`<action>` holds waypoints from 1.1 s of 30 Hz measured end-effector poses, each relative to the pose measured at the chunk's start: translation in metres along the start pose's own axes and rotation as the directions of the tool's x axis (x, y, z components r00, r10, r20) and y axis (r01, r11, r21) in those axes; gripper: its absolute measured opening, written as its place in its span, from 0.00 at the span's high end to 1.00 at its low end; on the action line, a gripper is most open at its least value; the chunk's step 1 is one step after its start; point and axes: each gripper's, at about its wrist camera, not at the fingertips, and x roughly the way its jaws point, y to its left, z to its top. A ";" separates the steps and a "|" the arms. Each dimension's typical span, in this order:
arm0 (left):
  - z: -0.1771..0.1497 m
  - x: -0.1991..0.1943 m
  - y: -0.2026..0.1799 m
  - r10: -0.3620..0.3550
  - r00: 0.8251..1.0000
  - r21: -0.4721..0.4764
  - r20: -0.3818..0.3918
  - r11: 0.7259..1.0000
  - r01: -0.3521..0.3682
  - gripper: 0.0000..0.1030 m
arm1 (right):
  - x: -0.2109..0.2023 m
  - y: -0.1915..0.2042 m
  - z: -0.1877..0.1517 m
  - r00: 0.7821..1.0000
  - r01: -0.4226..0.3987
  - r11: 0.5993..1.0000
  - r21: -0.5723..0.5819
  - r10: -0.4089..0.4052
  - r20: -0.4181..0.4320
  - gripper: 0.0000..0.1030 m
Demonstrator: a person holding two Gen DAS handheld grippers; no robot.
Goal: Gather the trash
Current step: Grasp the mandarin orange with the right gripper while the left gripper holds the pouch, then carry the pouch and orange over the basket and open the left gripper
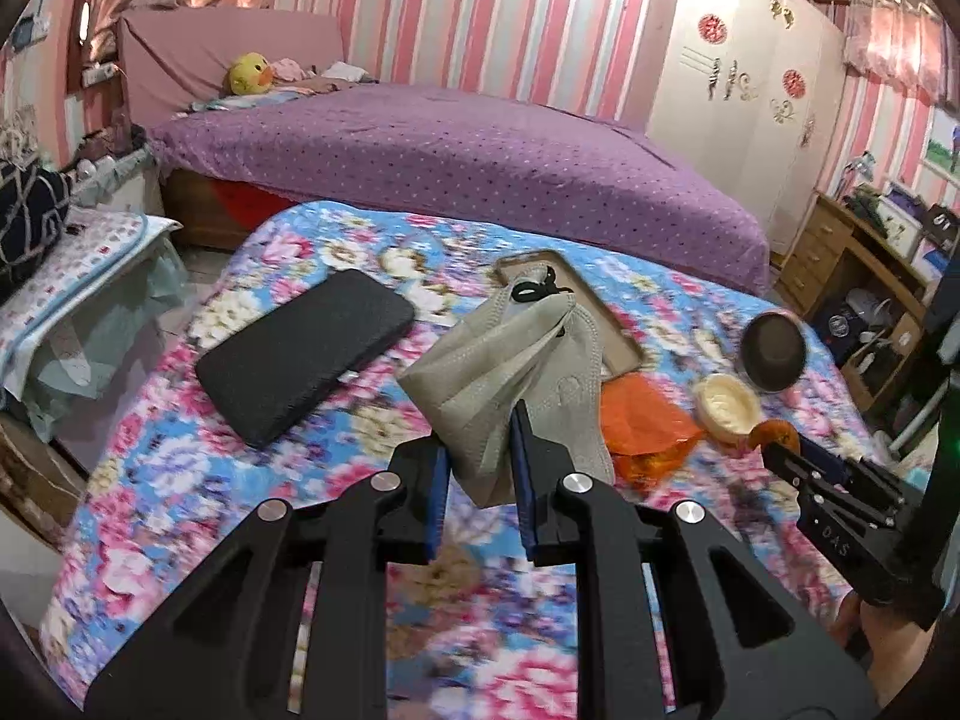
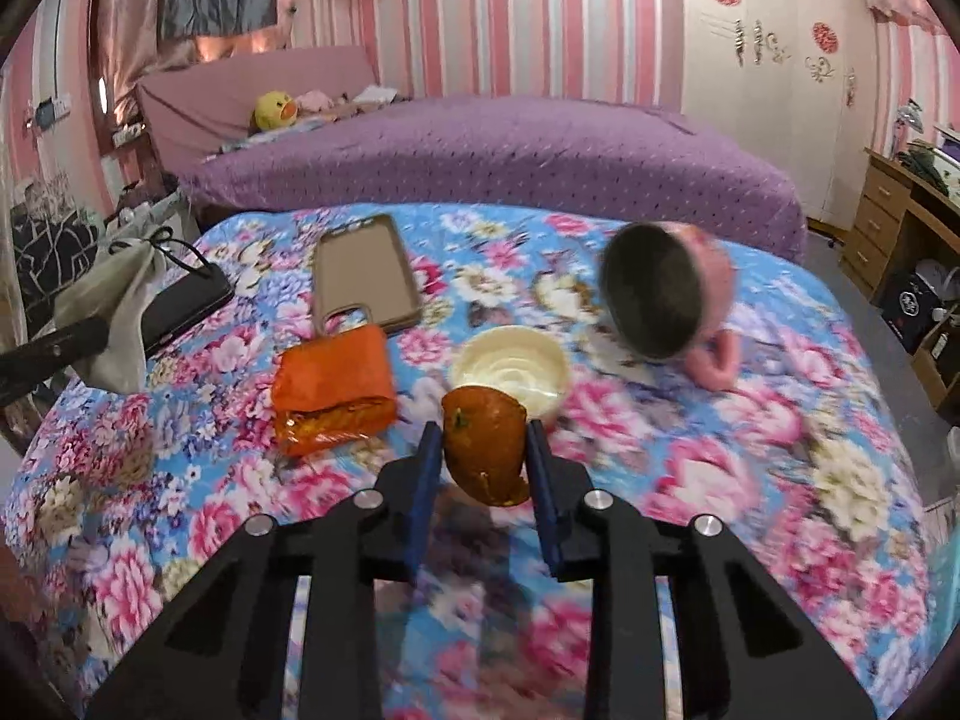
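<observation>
Floral tablecloth (image 2: 690, 480), mid-task. My left gripper (image 1: 480, 456) pinches the grey drawstring bag (image 1: 510, 372) aloft; my right gripper (image 2: 483, 456) clamps an orange peel (image 2: 485, 444), not yet bagged. Orange wrapper (image 2: 333, 384) remains on the cloth beside a cream lid (image 2: 510, 369).

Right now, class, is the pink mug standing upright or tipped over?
Tipped over. The pink mug lies on its side on the flowered cloth, its dark mouth facing the camera and its handle against the cloth.
</observation>
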 end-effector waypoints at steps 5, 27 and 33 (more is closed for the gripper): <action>-0.004 -0.008 -0.025 -0.022 1.000 0.014 0.020 1.000 0.022 0.83 | -0.035 -0.035 -0.010 0.999 0.030 0.999 0.039 -0.032 0.037 0.72; -0.050 -0.016 -0.115 0.011 0.999 0.179 0.051 0.984 -0.020 0.83 | -0.097 -0.144 -0.044 0.982 0.125 0.987 0.097 -0.137 0.129 0.72; -0.061 -0.021 -0.157 -0.032 0.998 0.241 0.047 0.970 0.020 0.83 | -0.115 -0.180 -0.046 0.975 0.150 0.981 0.121 -0.167 0.147 0.72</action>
